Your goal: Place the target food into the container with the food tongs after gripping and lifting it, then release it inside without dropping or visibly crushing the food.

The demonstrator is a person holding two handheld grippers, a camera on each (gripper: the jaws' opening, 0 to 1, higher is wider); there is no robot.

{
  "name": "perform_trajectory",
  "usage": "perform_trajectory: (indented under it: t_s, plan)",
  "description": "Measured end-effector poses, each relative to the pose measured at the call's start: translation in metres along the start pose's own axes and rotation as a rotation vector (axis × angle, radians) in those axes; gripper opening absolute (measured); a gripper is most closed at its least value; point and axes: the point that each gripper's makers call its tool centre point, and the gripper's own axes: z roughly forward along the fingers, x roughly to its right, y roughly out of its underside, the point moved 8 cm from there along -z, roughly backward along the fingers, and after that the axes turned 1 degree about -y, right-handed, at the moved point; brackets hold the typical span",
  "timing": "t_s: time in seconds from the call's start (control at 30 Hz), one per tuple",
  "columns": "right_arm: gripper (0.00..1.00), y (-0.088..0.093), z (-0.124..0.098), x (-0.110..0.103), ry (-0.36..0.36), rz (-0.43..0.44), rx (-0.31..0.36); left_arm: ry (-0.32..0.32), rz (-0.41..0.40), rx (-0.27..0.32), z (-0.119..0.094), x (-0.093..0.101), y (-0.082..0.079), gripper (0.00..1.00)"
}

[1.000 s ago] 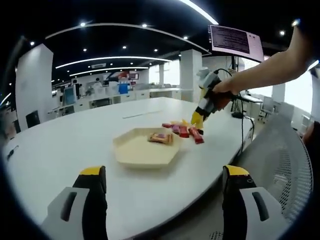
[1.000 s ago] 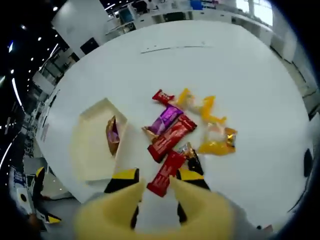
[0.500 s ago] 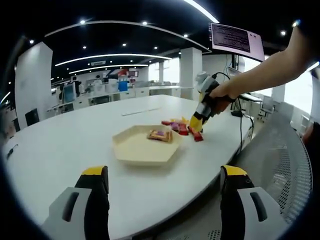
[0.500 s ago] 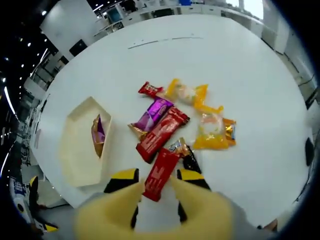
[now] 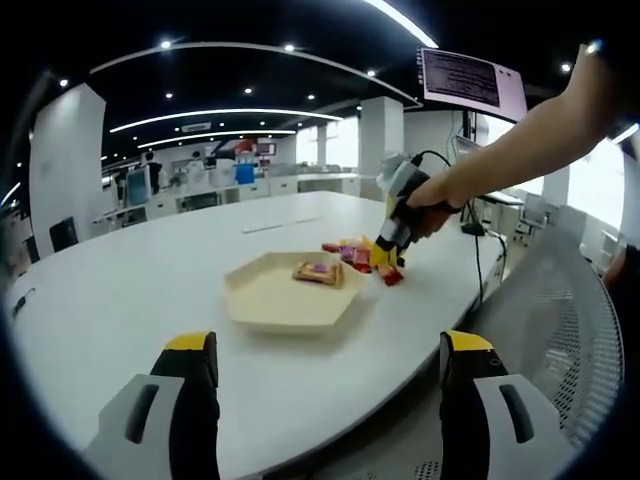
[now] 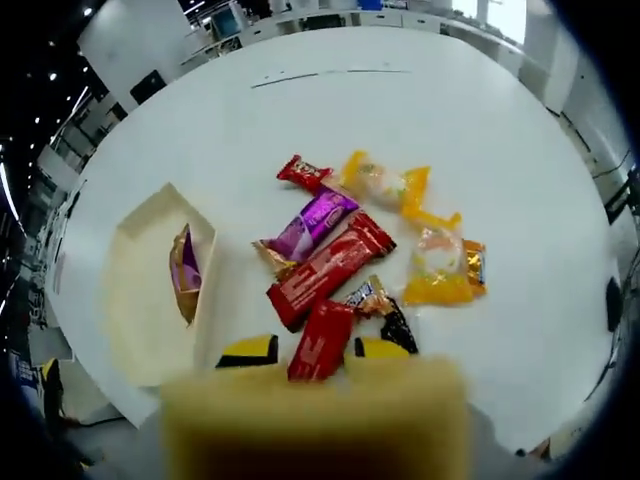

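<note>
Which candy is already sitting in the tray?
The small purple and gold packet is the one. It lies alone inside the cream tray, while all the other snacks, such as the long red bar and purple wrapper, lie on the white table.

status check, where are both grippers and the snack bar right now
Right gripper low over the pile, jaws astride the red snack bar, not clamped. Left gripper open, idle at the table edge. One snack in the tray. Nothing blocking.

wide round white bench [image 5: 120,290] | grey mesh chair back [image 5: 560,320] at right | pink hanging screen [image 5: 472,80] overhead | white square pillar [image 5: 380,135] beyond | rows of office desks with monitors [image 5: 200,190] far behind | curved ceiling light strips [image 5: 220,118]
</note>
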Motion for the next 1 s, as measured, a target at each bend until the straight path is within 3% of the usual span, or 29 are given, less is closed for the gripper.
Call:
perform_trajectory:
  t_s: [0.3, 0.63, 0.77, 1.0]
  plan:
    - [0.26, 0.000, 0.004, -0.011, 0.099, -0.133, -0.031, -0.004, 0.004, 0.014, -0.001, 0.000, -0.001, 0.90]
    - [0.23, 0.000, 0.003, -0.008, 0.084, -0.167, -0.029, -0.009, 0.002, 0.015, -0.001, 0.000, -0.001, 0.91]
    - [0.23, 0.001, 0.002, -0.002, 0.071, -0.137, -0.007, -0.008, 0.002, 0.012, -0.001, 0.000, -0.001, 0.91]
    - [0.23, 0.002, -0.006, 0.007, -0.041, 0.057, 0.026, -0.003, 0.003, 0.016, -0.001, 0.000, -0.001, 0.93]
